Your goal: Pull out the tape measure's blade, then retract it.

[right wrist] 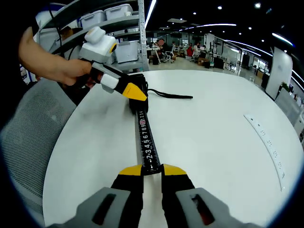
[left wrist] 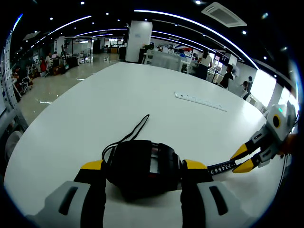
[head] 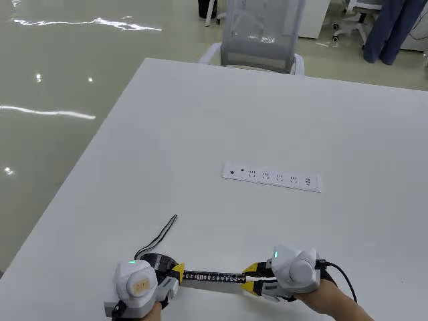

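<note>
My left tongs point(left wrist: 143, 165) clamp the black tape measure case point(left wrist: 137, 156); my right tongs point(right wrist: 152, 170) pinch its black numbered blade point(right wrist: 145, 137), stretched straight between them.

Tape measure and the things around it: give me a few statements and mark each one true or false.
1. The left gripper clamps the tape measure. True.
2. The blade is fully wound in. False: it spans the gap between the grippers, and the right gripper pinches its end.
3. The power strip lies across the blade. False: it sits apart, farther up the table.
4. A black strap trails from the tape measure onto the table. True.
</note>
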